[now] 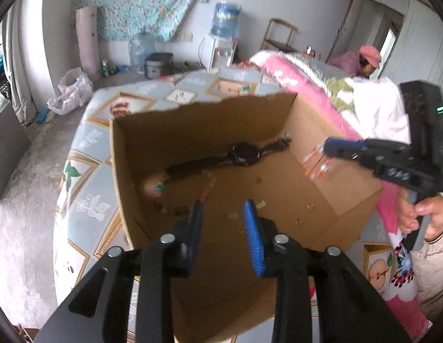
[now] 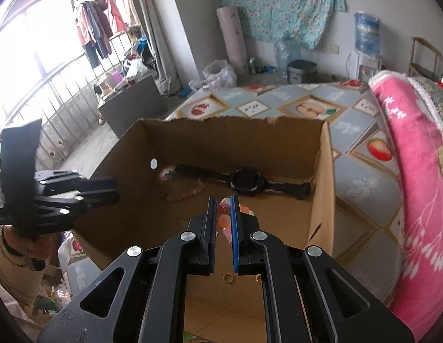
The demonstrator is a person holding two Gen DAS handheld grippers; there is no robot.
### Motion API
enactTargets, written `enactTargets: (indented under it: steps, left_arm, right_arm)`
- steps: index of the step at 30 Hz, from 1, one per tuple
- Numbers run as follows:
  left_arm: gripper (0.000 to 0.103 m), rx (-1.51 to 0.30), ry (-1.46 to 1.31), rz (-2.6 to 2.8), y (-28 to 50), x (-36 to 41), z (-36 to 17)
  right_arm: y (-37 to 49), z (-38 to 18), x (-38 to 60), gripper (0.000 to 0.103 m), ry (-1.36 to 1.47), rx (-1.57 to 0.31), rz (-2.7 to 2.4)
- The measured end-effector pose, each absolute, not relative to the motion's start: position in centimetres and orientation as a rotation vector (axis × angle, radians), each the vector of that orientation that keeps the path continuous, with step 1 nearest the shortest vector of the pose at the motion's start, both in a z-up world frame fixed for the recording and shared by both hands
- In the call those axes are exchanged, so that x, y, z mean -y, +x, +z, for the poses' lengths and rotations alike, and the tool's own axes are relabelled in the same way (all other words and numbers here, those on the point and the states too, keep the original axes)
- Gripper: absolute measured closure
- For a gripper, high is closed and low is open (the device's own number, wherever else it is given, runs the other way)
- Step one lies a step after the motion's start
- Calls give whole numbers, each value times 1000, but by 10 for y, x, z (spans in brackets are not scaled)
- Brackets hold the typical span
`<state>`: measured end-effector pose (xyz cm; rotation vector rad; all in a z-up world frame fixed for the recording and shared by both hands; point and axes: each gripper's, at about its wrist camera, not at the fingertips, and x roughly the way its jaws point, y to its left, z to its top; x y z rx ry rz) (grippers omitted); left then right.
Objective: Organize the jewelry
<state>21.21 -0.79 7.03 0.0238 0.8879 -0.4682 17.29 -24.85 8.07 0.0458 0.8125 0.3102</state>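
I am holding my left gripper (image 1: 224, 208) over the cardboard box (image 1: 315, 131), jaws partly apart and gripping nothing. My right gripper (image 2: 222, 204) is pinching a pink bead bracelet (image 2: 223, 217) between its narrow jaws. A dark watch (image 2: 244, 184) is lying just beyond them.

My right gripper (image 2: 222, 200) hides most of the pink bead bracelet (image 2: 223, 214) clamped between its pads; in the left wrist view that bracelet is motion-blurred; small gold pieces (image 1: 309, 206) on the cardboard box (image 1: 313, 131) floor, too small to identify; box's near wall cut off behind my left gripper (image 1: 224, 204)
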Motion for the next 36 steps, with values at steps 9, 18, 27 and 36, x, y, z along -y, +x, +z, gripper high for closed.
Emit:
enactTargets:
  steps: [9,18,27,36]
  left_arm:
    - [59,-803,-53,-398,189,-23,84]
    - [42,-798,-198,-343,166,-61,74]
    - [32,-968,-540,-498,175,-73,26]
    - [32,-944,-484,-436,157,-60,37]
  right_arm:
    - [166,83,260,91,-6,-804,170]
    - [127,91,312,60,177,-717,15]
    - [122,43,328,55,434,-900,155]
    - [112,50,316,56,388,-911,116]
